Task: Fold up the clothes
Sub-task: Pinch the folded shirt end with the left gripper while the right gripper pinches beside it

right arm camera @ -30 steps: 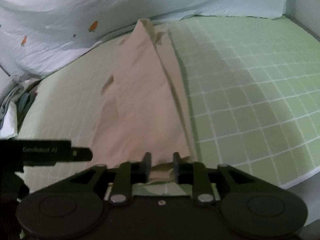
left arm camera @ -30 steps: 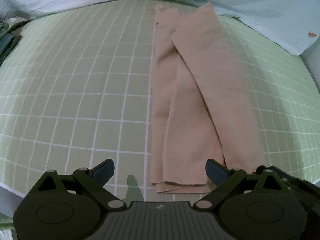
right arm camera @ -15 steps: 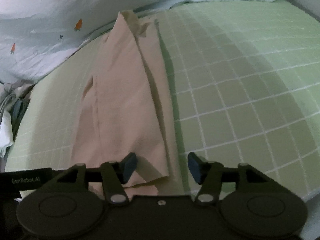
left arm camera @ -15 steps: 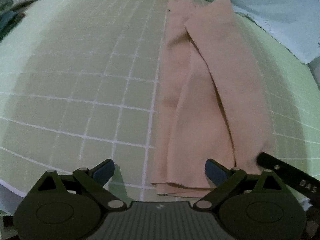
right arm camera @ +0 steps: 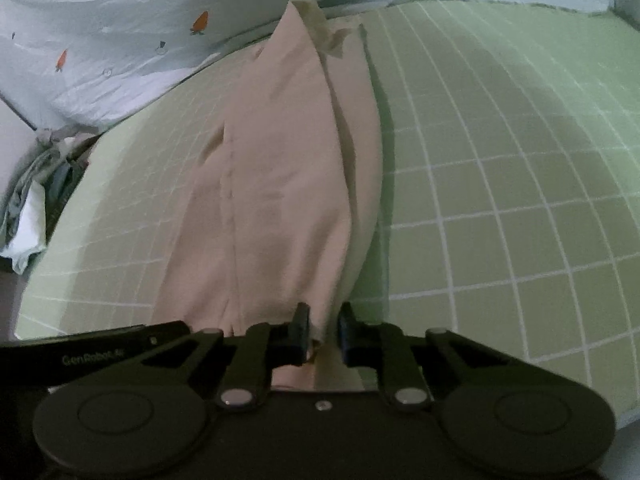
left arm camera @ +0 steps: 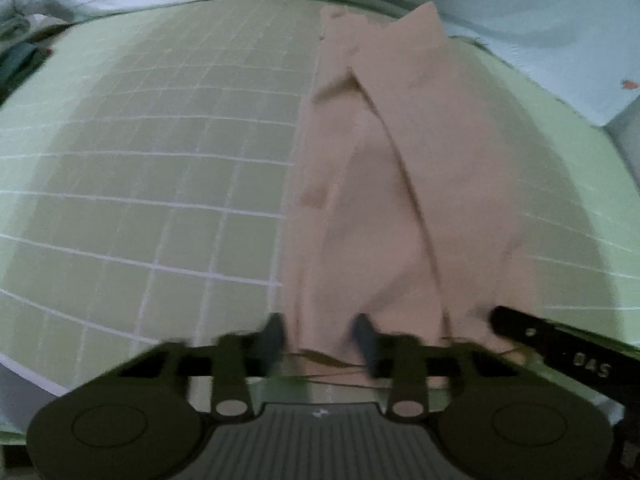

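Note:
A long pink garment (left arm camera: 384,184), folded lengthwise, lies on the green checked bed sheet (left arm camera: 152,184) and runs away from me; it also shows in the right wrist view (right arm camera: 280,184). My left gripper (left arm camera: 320,340) has its jaws partly closed around the near left hem, with a gap still between the fingers. My right gripper (right arm camera: 323,328) is shut on the near right hem corner. The other gripper's black body shows at each view's edge (left arm camera: 560,352).
A pale blue quilt with carrot prints (right arm camera: 120,40) lies along the far edge of the bed. A heap of other clothes (right arm camera: 36,208) sits at the far left. The bed's near edge (left arm camera: 24,372) is just below the grippers.
Both grippers moved onto the garment's near hem. The left jaws narrowed from wide open. The right gripper opened half a second ago and has closed on the hem.

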Motion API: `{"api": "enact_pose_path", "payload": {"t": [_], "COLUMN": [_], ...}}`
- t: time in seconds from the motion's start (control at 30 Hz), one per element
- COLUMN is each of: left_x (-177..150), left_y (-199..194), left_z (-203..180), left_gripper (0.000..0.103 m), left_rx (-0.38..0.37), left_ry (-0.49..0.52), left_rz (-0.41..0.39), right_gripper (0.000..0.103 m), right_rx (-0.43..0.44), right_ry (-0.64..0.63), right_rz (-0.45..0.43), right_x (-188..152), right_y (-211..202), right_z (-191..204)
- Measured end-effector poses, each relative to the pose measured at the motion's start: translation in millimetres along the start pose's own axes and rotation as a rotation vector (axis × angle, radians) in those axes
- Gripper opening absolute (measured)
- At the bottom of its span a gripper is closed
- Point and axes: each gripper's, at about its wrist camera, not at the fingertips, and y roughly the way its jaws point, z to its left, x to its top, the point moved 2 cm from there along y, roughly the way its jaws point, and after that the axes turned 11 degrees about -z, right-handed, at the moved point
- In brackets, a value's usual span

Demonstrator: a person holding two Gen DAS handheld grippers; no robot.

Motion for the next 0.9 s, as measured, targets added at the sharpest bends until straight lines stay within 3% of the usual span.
{"api": "enact_pose_path", "payload": {"t": [0.03, 0.17, 0.27, 0.37, 0.53, 0.67, 0.9], "left_x": [0.2, -2.1, 8.5, 19.6, 48.5, 71.9, 122.9], "left_y": [0.7, -7.1, -37.8, -74.3, -63.9, -77.5, -70.1], "left_z": [-1.4, 7.1, 18.5, 23.7, 22.9, 7.7, -7.4], "left_gripper": [0.015, 0.013, 0.013, 0.013, 0.013, 0.013, 0.013], "left_rx": [-0.016, -0.064, -0.144, -0.217, -0.221, -0.245, -0.266], "left_ry": [-0.008, -0.06, -0.129, -0.183, -0.203, -0.165, -0.15], "left_rz": [0.011, 0.108, 0.17, 0.129, 0.071, -0.044, -0.168], "right_gripper": [0.015, 0.014, 0.014, 0.014, 0.014, 0.014, 0.014], "right_rx": [0.003, 0.029, 0.063, 0.096, 0.151, 0.187, 0.246], "right_ry": [-0.001, 0.03, 0.081, 0.131, 0.215, 0.24, 0.282], "right_rz": [0.007, 0.008, -0.003, -0.014, -0.033, -0.085, -0.156], "right_x": [-0.6, 7.5, 18.5, 29.6, 48.1, 67.8, 113.4], "right_y": [-1.4, -17.2, -32.3, -47.4, -72.6, -88.9, -79.5], "right_z": [0.1, 0.7, -0.1, -0.9, -2.3, -2.1, -14.6]}}
